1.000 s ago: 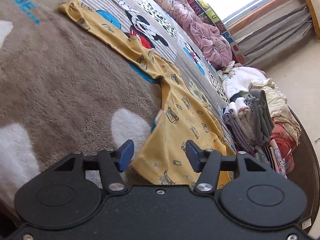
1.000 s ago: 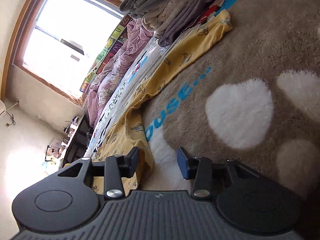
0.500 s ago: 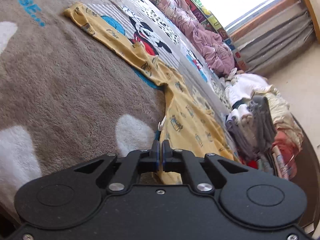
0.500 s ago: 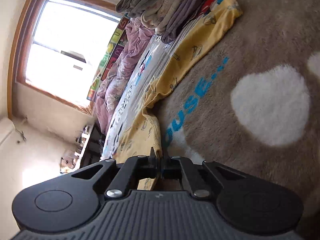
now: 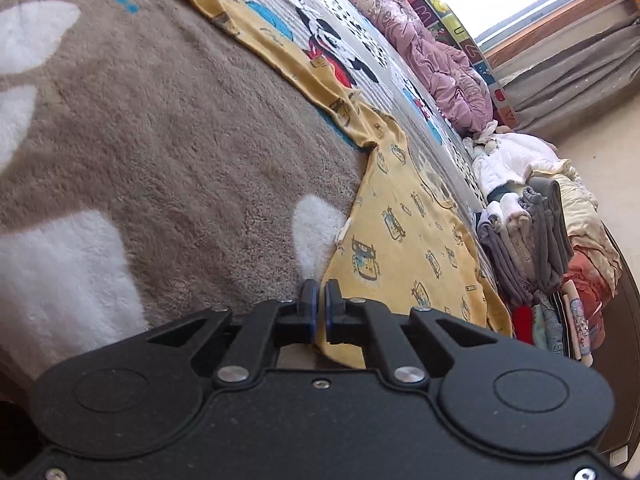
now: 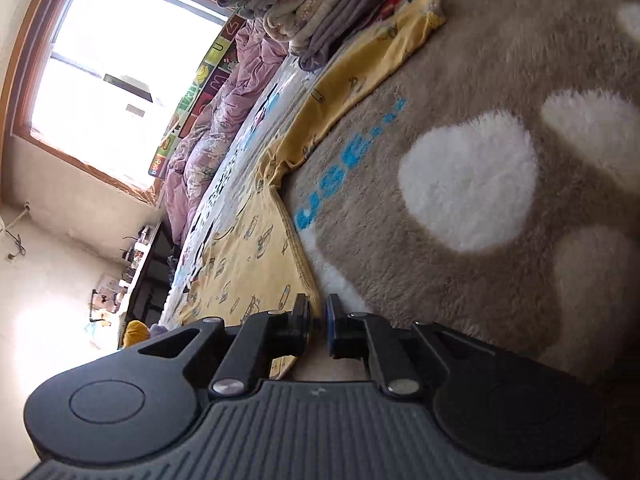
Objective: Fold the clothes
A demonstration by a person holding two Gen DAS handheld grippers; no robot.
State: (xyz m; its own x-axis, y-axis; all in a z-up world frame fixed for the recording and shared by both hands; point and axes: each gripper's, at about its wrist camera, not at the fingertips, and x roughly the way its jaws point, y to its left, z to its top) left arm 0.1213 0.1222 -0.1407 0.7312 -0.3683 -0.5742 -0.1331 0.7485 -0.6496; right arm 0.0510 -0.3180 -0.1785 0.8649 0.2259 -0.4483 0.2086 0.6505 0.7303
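Left wrist alone shows Mickey print (image 5: 332,46) beside yellow garment (image 5: 404,232).

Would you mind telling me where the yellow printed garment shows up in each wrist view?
Left wrist: yellow garment runs from top left to lower centre, its corner in the left gripper.
Right wrist: it runs from top right to lower left, its edge in the right gripper.
Shared landmark: the folded grey stack.

A yellow shirt (image 5: 404,236) is showing small cartoon prints, lying on a brown blanket (image 5: 168,128) that is carrying white spots and blue letters.
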